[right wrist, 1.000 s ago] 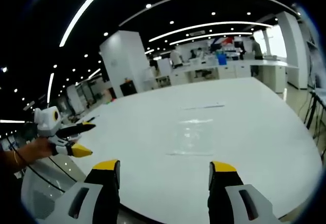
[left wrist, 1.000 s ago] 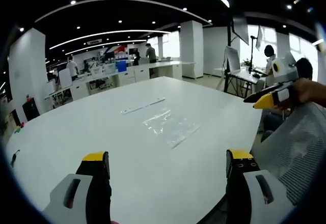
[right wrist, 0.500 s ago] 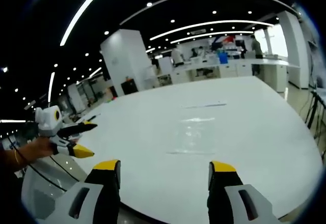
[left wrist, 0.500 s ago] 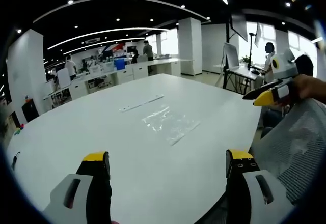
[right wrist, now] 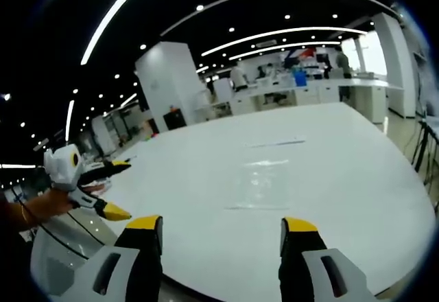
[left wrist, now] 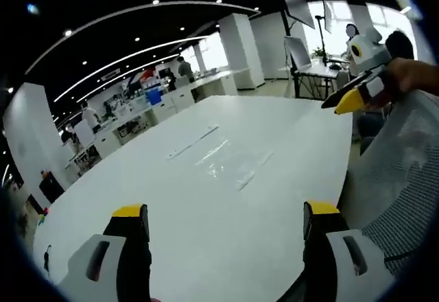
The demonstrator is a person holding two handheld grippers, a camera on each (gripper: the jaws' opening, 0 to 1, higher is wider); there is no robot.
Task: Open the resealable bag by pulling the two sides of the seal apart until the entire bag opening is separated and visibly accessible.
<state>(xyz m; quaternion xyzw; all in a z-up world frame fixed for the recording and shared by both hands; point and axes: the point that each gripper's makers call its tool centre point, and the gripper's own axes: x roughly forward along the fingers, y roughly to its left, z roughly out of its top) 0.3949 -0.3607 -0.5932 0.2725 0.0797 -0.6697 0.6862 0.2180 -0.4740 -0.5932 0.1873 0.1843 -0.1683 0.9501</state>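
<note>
In the left gripper view, the left gripper [left wrist: 223, 223] sits nearest, its two yellow-tipped jaws spread wide with nothing between them, hanging over the near edge of the white tabletop [left wrist: 137, 178]. To the right, a mesh chair back [left wrist: 405, 171] rises beside the table edge. Above it the right gripper [left wrist: 357, 96], held in a hand [left wrist: 415, 75], shows its yellow tip and dark jaw parted, gripping nothing.

Farther in, around the middle of the tabletop, the clear bag [left wrist: 233, 165] lies flat (hard to make out against the white surface). Its long axis runs diagonally from the near right toward the far left, roughly parallel to a thin pale strip [left wrist: 193, 141] lying just beyond it. Which end carries the seal cannot be told.

In the right gripper view, the right gripper [right wrist: 223, 226] has its jaws wide apart and empty, over the near edge of the tabletop [right wrist: 357, 178]. The left gripper [right wrist: 106, 189] enters at the left, held in a hand [right wrist: 41, 206], its jaws also parted. The bag [right wrist: 264, 185] lies beyond, near the middle, with the strip [right wrist: 274, 142] farther back.

Past the table, white counters [right wrist: 309, 93] and standing people [left wrist: 89, 117] fill the far room.
</note>
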